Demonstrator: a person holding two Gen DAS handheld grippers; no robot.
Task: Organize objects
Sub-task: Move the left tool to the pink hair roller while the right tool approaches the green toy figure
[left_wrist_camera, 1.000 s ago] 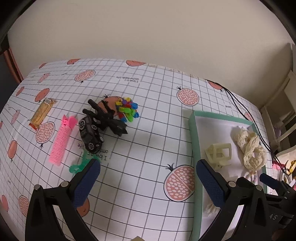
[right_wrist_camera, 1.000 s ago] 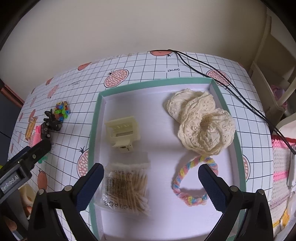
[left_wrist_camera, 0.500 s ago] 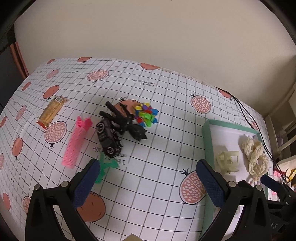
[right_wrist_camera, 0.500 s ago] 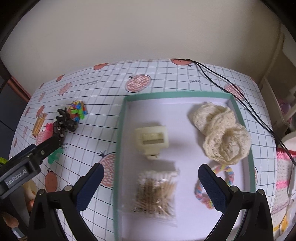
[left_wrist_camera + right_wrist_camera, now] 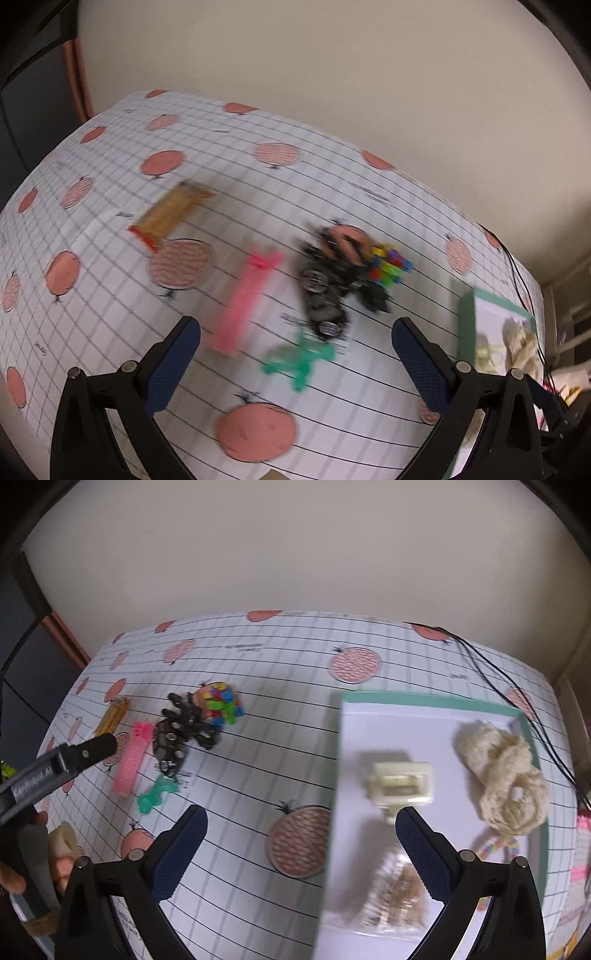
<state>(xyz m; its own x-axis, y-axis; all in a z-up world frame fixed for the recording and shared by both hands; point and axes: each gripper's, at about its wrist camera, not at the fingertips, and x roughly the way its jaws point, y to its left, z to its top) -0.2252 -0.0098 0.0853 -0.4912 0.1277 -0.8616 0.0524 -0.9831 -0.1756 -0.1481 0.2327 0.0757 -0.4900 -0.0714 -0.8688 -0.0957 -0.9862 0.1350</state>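
Observation:
On the pomegranate-print cloth lies a cluster: a pink hair roller (image 5: 243, 299) (image 5: 133, 762), a green clip (image 5: 301, 360) (image 5: 157, 795), black hair clips (image 5: 332, 288) (image 5: 181, 731), small coloured clips (image 5: 389, 264) (image 5: 223, 703) and a yellow packet (image 5: 171, 214) (image 5: 112, 710). My left gripper (image 5: 295, 365) hangs open above the green clip, holding nothing. The green-rimmed tray (image 5: 424, 699) (image 5: 467, 325) holds a cream claw clip (image 5: 400, 786), a cream scrunchie (image 5: 506, 775), a pastel braided band (image 5: 496, 847) and a bag of cotton swabs (image 5: 391, 893). My right gripper (image 5: 301, 853) is open over the tray's left rim.
Black cables (image 5: 509, 686) run along the table's back right past the tray. A wall stands close behind the table. In the right wrist view, the left gripper's finger (image 5: 74, 755) and a hand (image 5: 55, 853) show at far left. Pink knitted fabric (image 5: 581, 849) lies off the right edge.
Both views have swung left. The left gripper has moved from near the tray toward the cluster, which now fills its view. The tray has slid rightward in the right wrist view. Nothing was grasped.

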